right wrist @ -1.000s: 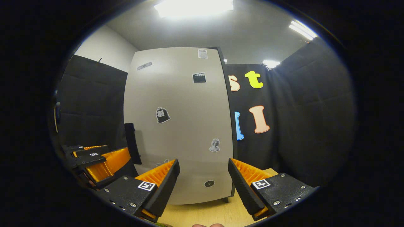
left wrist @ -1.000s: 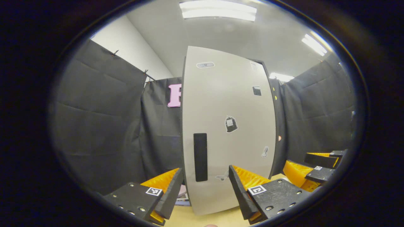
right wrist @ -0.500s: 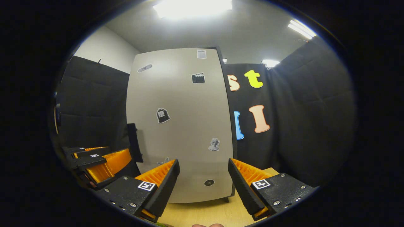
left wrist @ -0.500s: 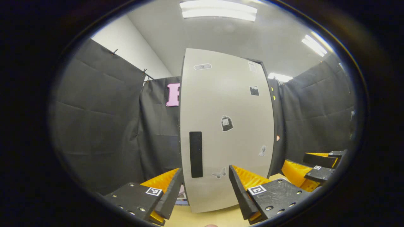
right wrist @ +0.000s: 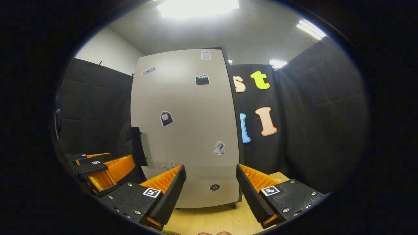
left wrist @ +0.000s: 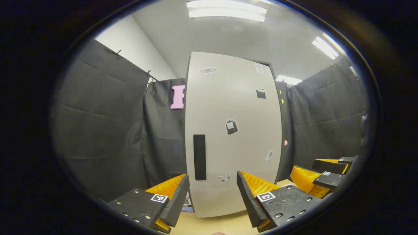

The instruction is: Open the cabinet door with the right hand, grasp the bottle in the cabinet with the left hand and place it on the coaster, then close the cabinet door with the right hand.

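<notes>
Centrally, the cabinet door (left wrist: 233, 133) stands upright and shut on the desk (left wrist: 212, 225), its pale face dotted with small stickers. Left gripper (left wrist: 212, 192): jaws released, spread wide and grasping nothing; the door's lower edge shows in the gap between them, farther off and not touched. The door's dark handle (left wrist: 199, 157), a vertical bar near the door's left edge, stands above the left finger of this gripper, apart from it. Right of the door, low in the left gripper view, the right gripper (left wrist: 321, 176) shows with its fingers parted.

Right gripper (right wrist: 210, 186), in its own view: jaws likewise released and empty. The door (right wrist: 186, 130) fills the gap between them, its bottom edge just above the desk (right wrist: 212, 220), with no contact. The handle (right wrist: 138, 147) projects from the door's left edge, well left of these jaws. Beside the handle, lower and to its left, the left gripper (right wrist: 101, 168) shows. A fingertip (right wrist: 214, 233) of the person shows at the bottom edge.

With the door shut, the bottle cannot be located.
</notes>
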`<act>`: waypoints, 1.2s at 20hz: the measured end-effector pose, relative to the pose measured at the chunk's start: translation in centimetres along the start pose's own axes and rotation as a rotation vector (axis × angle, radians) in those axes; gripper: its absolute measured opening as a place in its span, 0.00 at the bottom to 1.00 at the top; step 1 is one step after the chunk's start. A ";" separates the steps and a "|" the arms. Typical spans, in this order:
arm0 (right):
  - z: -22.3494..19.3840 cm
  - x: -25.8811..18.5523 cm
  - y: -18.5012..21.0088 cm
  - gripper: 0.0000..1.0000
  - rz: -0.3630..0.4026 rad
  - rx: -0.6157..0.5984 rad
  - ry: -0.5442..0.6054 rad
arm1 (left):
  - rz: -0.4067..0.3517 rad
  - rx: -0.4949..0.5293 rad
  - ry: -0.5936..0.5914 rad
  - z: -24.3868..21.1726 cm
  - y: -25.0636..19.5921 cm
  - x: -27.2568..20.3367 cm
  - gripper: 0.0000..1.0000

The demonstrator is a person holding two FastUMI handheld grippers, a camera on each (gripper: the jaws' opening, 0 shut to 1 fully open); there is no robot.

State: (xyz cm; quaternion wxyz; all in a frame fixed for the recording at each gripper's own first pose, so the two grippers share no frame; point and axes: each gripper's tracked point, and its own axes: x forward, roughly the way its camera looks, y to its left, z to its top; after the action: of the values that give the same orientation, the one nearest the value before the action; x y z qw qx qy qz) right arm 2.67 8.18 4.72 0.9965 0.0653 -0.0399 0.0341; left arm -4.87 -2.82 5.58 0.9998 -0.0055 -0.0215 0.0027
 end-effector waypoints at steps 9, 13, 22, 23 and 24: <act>0.8 -0.2 0.8 0.95 0.030 -0.005 -0.009 | -0.011 0.007 -0.010 0.2 0.0 -0.4 0.82; 1.2 -0.3 1.0 0.95 0.033 -0.002 -0.014 | -0.015 -0.003 -0.010 0.4 0.0 -0.4 0.82; 1.4 0.0 1.6 0.95 0.042 -0.034 0.007 | -0.025 -0.014 -0.007 0.4 -0.2 -0.3 0.78; 1.4 0.0 1.8 0.95 0.047 -0.042 0.008 | -0.025 -0.015 -0.007 0.4 -0.2 -0.3 0.81; 1.6 0.0 1.8 0.91 0.047 -0.052 0.006 | -0.024 -0.016 -0.010 0.5 -0.1 -0.3 0.83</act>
State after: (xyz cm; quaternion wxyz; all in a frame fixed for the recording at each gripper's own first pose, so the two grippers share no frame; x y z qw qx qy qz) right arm 2.42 9.77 6.53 0.9969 0.0382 -0.0395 0.0566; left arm -5.21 -2.94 6.03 0.9995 -0.0131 -0.0266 -0.0095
